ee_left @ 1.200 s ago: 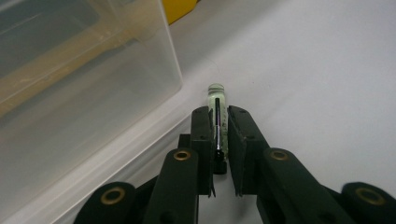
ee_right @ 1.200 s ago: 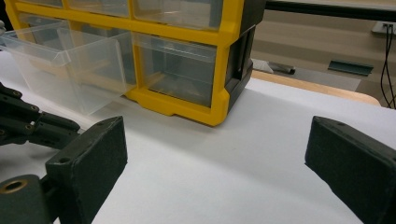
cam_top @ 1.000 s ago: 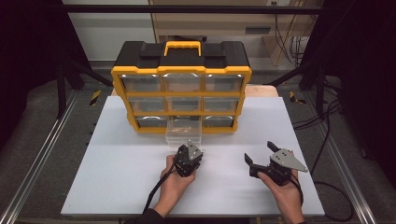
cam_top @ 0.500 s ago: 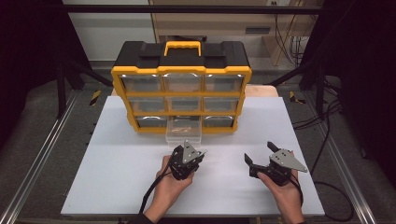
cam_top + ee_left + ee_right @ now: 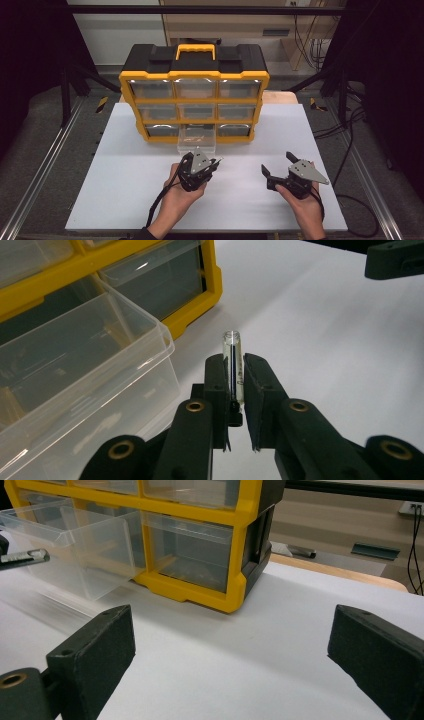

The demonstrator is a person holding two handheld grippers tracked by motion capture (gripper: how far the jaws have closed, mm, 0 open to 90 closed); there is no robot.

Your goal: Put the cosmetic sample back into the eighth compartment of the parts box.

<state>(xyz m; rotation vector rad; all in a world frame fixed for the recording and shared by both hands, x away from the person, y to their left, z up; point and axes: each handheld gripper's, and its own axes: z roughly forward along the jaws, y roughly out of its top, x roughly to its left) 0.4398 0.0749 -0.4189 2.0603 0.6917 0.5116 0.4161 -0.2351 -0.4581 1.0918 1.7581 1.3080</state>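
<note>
Inspector: Finding one: left hand-held gripper [image 5: 236, 385] is pinching a small clear tube [image 5: 233, 365] between its jaws, open end pointing away from the hand. In the high view this left hand-held gripper [image 5: 216, 161] sits at centre frame, just below the pulled-out clear drawer [image 5: 197, 140] of the yellow-and-black drawer cabinet [image 5: 194, 95].

Clerk: And the other hand?

Inspector: Right hand-held gripper [image 5: 276, 165] rests at lower right of the high view, jaws spread wide, nothing between them, well apart from the cabinet.

Clerk: Step in hand?

Inspector: My judgement: the tube is on its way to or from the open drawer. To do it well, keep the squeeze light, since the tube looks thin-walled, carry it over the drawer's front rim [image 5: 165, 335] without knocking it, and let go only low inside.

Clerk: Differences between views?

Inspector: Left gripper view gives the grip itself: tube held near its lower half, and the drawer at left of frame. High view gives layout on the white surface [image 5: 125, 200]: bottom row, middle drawer is the one open. Right gripper view shows the cabinet's corner [image 5: 235, 595] and the drawer's side at upper left.
</note>
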